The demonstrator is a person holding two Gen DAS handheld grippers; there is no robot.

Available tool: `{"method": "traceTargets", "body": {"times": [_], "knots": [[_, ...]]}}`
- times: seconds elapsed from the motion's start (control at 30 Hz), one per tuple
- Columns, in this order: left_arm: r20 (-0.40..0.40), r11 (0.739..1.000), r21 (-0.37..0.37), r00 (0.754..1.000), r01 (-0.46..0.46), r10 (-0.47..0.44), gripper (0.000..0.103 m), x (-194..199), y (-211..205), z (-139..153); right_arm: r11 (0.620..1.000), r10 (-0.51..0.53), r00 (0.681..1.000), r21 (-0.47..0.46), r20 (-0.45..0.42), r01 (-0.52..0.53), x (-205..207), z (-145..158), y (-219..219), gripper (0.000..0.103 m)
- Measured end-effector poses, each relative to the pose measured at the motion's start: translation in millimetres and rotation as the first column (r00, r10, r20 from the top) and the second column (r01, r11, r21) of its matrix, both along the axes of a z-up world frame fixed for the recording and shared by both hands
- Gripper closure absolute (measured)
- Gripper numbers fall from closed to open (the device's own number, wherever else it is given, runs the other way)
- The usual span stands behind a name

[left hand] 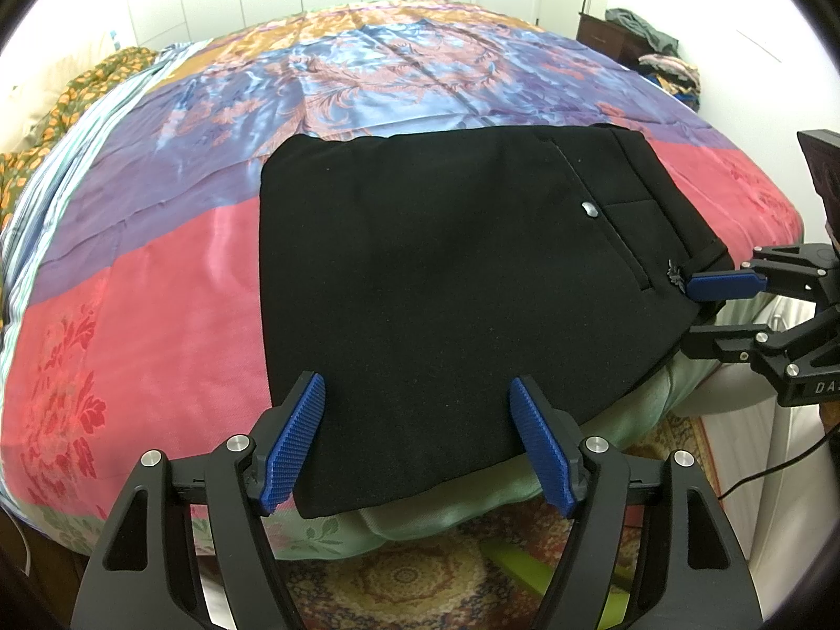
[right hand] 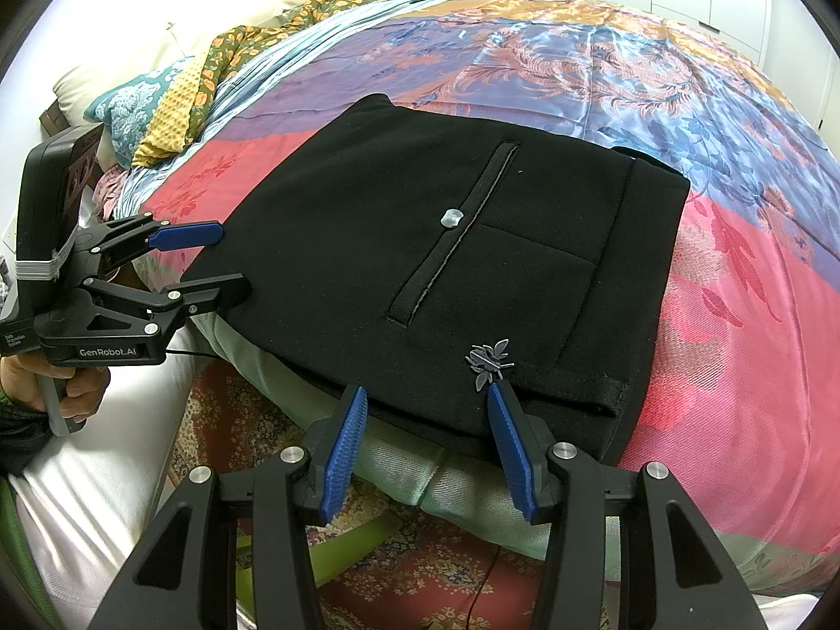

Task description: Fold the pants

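Observation:
The black pants (left hand: 446, 283) lie folded into a compact rectangle on the bed near its front edge, back pocket and button facing up; they also show in the right wrist view (right hand: 472, 262). My left gripper (left hand: 417, 399) is open, its blue fingers straddling the near folded edge without holding it. It also shows in the right wrist view (right hand: 210, 257) at the pants' left corner. My right gripper (right hand: 428, 409) is open at the near edge by the waistband, beside a small grey metal charm (right hand: 491, 359). It also shows in the left wrist view (left hand: 706, 310) at the right.
A multicoloured satin bedspread (left hand: 157, 262) covers the bed. Pillows and floral bedding (right hand: 173, 89) lie at the far left. A dark dresser with a clothes pile (left hand: 646, 37) stands at the far right. A patterned rug (left hand: 409, 577) and a green sheet edge are below the bed front.

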State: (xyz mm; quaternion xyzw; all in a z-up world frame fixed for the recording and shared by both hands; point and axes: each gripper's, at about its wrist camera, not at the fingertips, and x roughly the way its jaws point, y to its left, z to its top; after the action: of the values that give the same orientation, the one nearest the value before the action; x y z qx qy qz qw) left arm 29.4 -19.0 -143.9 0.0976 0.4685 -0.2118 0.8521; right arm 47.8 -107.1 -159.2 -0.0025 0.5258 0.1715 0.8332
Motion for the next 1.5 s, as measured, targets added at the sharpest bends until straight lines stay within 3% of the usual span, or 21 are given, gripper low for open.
{"method": "traceTargets", "body": {"times": [0.57,0.77,0.83,0.9,1.13,1.5], "knots": [[-0.005,1.000,-0.002,1.000,-0.001,0.001,0.028,0,0,0,1.000,0.013,1.000,-0.009,0.005,-0.013,0,0,3,0.050],[-0.031,0.998,-0.040,0.998,-0.053,0.052,0.028,4,15,12,1.000,-0.010,1.000,0.019,0.026,0.009,-3,12,-1,0.049],[-0.042,0.995,-0.061,0.996,-0.082,0.080,0.028,7,26,17,0.998,-0.026,0.999,0.056,0.030,0.024,-6,22,-6,0.047],[-0.057,0.991,-0.067,0.992,-0.117,0.113,0.028,13,36,21,0.996,-0.051,0.997,0.081,0.055,0.046,-11,34,-13,0.037],[-0.051,0.981,0.029,0.980,-0.190,0.191,0.028,26,51,25,0.991,-0.113,0.989,0.086,0.097,0.105,-17,51,-36,0.035],[-0.060,0.974,0.056,0.973,-0.221,0.224,0.028,33,58,25,0.984,-0.154,0.985,0.105,0.076,0.145,-15,45,-44,0.035]]}}
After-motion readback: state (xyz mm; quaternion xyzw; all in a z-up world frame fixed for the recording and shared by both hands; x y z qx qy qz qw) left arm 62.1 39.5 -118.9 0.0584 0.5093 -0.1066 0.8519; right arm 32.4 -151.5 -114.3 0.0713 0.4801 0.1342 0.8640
